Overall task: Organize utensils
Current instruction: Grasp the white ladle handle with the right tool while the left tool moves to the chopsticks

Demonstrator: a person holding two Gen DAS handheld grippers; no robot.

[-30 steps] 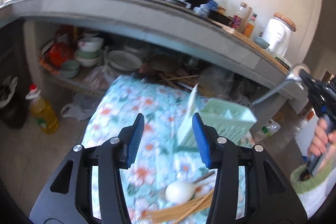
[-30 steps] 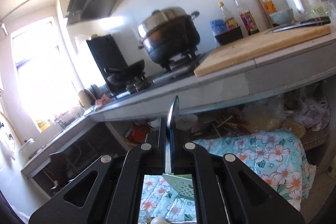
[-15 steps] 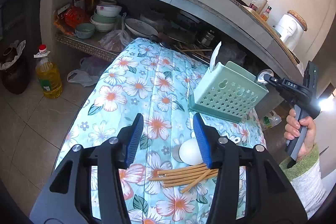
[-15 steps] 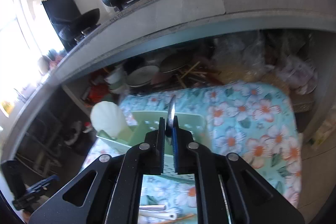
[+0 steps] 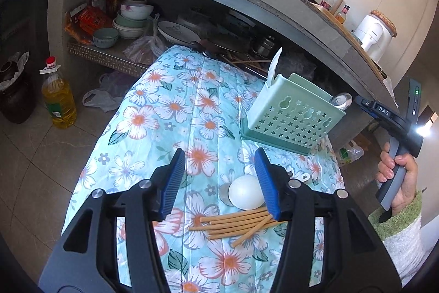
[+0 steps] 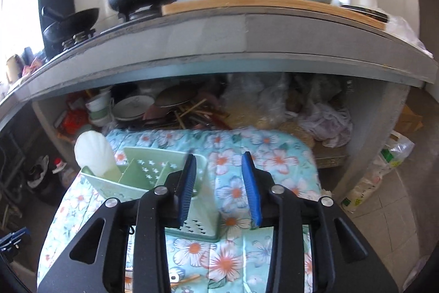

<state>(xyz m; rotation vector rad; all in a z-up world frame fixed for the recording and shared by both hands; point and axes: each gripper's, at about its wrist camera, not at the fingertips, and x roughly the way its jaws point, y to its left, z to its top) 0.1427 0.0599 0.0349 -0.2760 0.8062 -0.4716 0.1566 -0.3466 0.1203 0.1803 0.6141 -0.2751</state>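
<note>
Chopsticks [image 5: 236, 223] lie bundled on the floral cloth [image 5: 153, 111] between my left gripper [image 5: 219, 183] tips, its jaws standing apart and empty, a white spoon [image 5: 245, 195] just at one o'clock of the bundle. At two o'clock stands the green utensil caddy [image 5: 293, 114], holding a white scoop [image 6: 94, 153] and a metal spoon [image 5: 341, 100]. My right gripper [image 6: 219, 188] hangs over the caddy; its jaws have just been opening, with nothing between them.
</note>
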